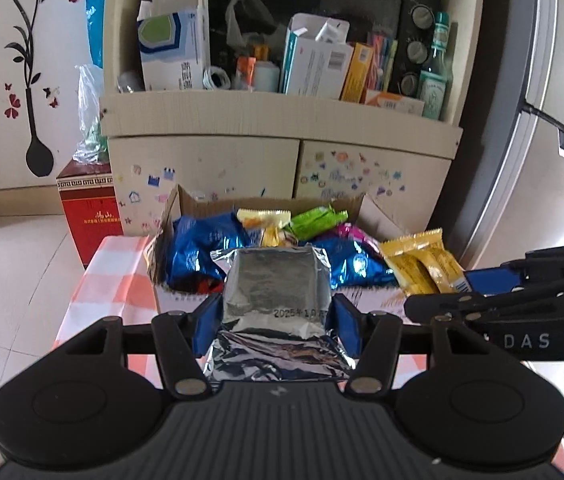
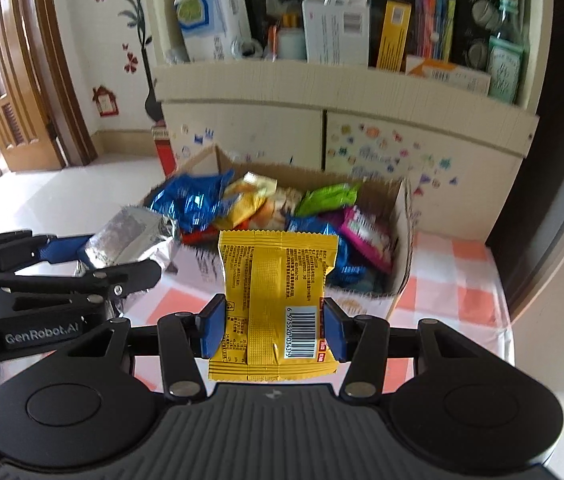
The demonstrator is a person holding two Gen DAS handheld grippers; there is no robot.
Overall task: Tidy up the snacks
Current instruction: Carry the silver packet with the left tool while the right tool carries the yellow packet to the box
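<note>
My left gripper (image 1: 276,320) is shut on a silver foil snack packet (image 1: 276,292), its blue pads pressing both sides. My right gripper (image 2: 274,330) is shut on a yellow snack packet (image 2: 276,296) with a barcode facing me. Both packets hang above the orange-and-white checked tablecloth (image 2: 461,280), in front of an open cardboard box (image 2: 401,240) that holds several snack bags: blue, green, pink and yellow. In the left wrist view the right gripper (image 1: 457,284) comes in from the right with its yellow packet (image 1: 425,264). In the right wrist view the left gripper (image 2: 94,260) and silver packet (image 2: 130,236) sit at the left.
Behind the box stands a cream cabinet (image 1: 282,120) whose shelf is crowded with cartons, a bottle and a black oven. A red carton (image 1: 90,216) sits on the tiled floor at the left. A grey fridge (image 1: 553,160) rises at the right; a wooden door (image 2: 22,100) at the far left.
</note>
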